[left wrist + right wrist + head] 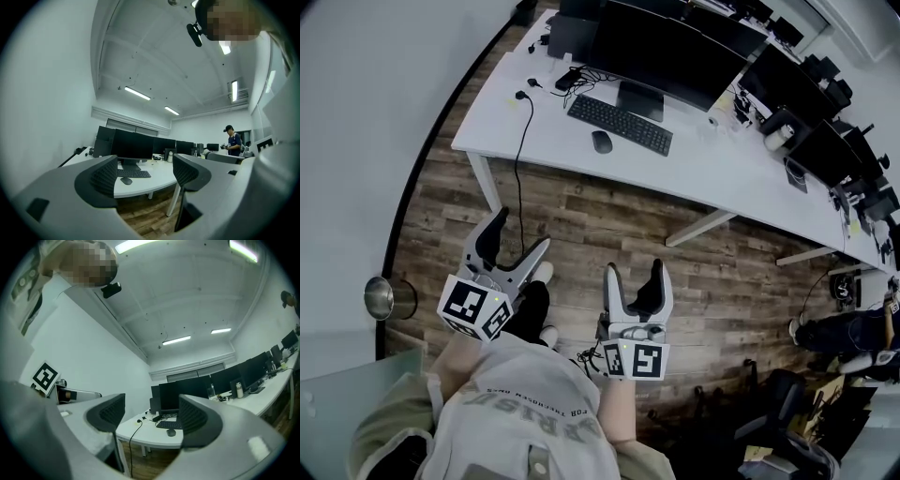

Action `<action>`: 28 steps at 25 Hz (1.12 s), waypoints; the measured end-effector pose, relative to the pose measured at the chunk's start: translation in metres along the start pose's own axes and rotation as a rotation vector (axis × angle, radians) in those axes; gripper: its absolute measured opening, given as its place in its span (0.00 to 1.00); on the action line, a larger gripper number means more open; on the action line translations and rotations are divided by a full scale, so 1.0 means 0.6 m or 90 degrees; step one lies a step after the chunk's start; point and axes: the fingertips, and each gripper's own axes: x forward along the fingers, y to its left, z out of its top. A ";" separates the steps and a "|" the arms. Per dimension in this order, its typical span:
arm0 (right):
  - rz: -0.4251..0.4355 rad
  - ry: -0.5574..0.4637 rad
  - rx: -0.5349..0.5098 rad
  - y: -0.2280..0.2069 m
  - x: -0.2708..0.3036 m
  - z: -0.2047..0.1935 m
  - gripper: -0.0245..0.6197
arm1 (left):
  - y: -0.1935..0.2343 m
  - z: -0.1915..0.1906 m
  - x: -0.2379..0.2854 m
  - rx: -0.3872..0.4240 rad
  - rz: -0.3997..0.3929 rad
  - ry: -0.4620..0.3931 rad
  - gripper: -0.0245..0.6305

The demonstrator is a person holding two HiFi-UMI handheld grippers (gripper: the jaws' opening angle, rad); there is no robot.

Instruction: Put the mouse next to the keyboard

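Left claw [522, 232] and right claw [635, 270] both gape empty, well short of the worktop [703, 173]. Approach step, by the look of it. Next move likely means stepping in and reaching for the mouse [601, 142] lying by the keyboard [620, 125].

The desk [712, 169] stands ahead of me, well apart from both my grippers, with the floor [609, 211] between us. On the desk, the keyboard [619, 125] lies in front of the monitor [666, 52], and the mouse [601, 142] sits just before the keyboard's left part, on my side of it. A cable [520, 159] drops from the desk's left part down to the floor. More monitors [787, 89] line the desk to the right. My left gripper [521, 232] hangs left of my right gripper [634, 270], both over the floor. Another person [839, 333] is far to the right.
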 end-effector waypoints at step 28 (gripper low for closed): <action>-0.021 0.067 -0.036 -0.160 0.481 -0.098 0.58 | 0.287 0.015 0.435 0.003 0.001 0.070 0.59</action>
